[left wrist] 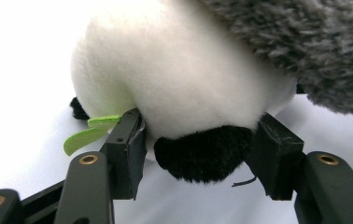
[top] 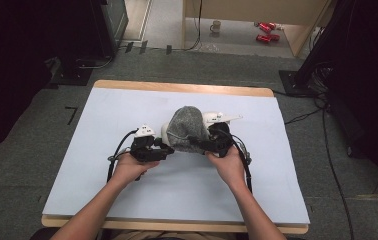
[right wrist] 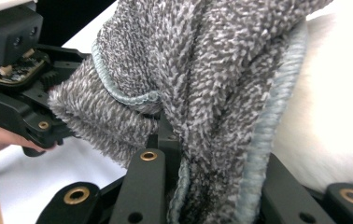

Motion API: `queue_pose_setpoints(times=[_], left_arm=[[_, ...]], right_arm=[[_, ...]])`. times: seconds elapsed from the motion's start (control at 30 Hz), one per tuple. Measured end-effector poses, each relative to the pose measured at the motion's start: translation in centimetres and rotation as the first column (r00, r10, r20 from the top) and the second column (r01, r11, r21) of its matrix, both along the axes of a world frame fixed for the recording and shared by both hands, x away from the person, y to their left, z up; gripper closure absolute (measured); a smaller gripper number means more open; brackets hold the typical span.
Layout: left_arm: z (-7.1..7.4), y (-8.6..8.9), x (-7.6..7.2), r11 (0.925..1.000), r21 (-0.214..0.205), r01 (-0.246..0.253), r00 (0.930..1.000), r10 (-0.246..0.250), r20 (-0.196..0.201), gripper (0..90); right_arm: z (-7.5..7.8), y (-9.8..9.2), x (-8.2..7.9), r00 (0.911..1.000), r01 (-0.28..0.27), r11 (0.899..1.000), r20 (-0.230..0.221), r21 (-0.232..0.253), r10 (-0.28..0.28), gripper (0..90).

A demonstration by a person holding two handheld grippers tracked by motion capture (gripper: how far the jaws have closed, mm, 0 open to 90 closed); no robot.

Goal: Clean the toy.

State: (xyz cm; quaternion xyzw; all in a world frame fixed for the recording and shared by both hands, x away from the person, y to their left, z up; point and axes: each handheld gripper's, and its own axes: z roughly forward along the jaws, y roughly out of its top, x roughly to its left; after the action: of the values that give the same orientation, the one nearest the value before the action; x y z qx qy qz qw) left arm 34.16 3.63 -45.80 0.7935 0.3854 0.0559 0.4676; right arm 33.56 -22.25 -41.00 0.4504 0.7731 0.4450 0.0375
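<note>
Pulling grey knitted fuzzy hat point(top: 186, 127) onto white-and-black plush toy point(left wrist: 184, 88): right tongs point(right wrist: 212, 186) pinching hat hem, left tongs point(left wrist: 198, 154) gripping toy's black foot; hat partly on, rest remaining.

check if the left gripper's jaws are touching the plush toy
Touching: in the left gripper view both pads of the left gripper press the plush toy.

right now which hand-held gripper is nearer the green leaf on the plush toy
Left. The left hand-held gripper has the green leaf right beside one jaw, while the right hand-held gripper grips the grey cloth on the toy's other side.
</note>
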Motion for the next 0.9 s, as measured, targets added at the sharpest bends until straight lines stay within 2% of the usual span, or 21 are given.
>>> queue_pose_setpoints(times=[0.23, 0.4, 0.53, 0.6, 0.73, 0.8, 0.9], left_arm=[[0.3, 0.2, 0.3, 1.0, -0.006, -0.004, 1.0, 0.004, -0.003, 44.6], [0.4, 0.4, 0.6, 0.9999, -0.013, -0.009, 0.9999, 0.009, -0.004, 45.4], [0.7, 0.5, 1.1, 0.9997, -0.019, -0.017, 0.9998, 0.017, -0.014, 46.5], [0.8, 0.5, 1.3, 0.9996, -0.02, -0.019, 0.9997, 0.019, -0.014, 46.8], [0.8, 0.5, 1.5, 0.9996, -0.019, -0.02, 0.9997, 0.02, -0.017, 48.0], [0.8, 0.5, 1.6, 0.9997, -0.017, -0.017, 0.9997, 0.017, -0.019, 48.3], [0.8, 0.5, 1.6, 0.9998, -0.013, -0.013, 0.9998, 0.013, -0.015, 48.4]], right_arm=[[0.7, -1.2, -0.1, 0.9995, 0.013, 1.0, 0.029, -0.024, -0.012, 78.0], [1.4, -2.9, -0.2, 0.9975, 0.06, 0.998, 0.037, 0.005, -0.06, 78.0], [1.7, -4.8, -0.3, 0.992, 0.117, 0.993, 0.044, 0.029, -0.118, 77.9], [1.7, -6.0, -0.3, 0.9872, 0.153, 0.987, 0.038, 0.041, -0.155, 77.7], [1.1, -8.5, -0.3, 0.9708, 0.238, 0.969, 0.017, 0.061, -0.239, 77.0], [0.7, -9.2, -0.3, 0.9646, 0.263, 0.962, -0.002, 0.071, -0.264, 76.5], [0.4, -9.7, -0.3, 0.9605, 0.278, 0.958, -0.012, 0.074, -0.278, 76.3]])
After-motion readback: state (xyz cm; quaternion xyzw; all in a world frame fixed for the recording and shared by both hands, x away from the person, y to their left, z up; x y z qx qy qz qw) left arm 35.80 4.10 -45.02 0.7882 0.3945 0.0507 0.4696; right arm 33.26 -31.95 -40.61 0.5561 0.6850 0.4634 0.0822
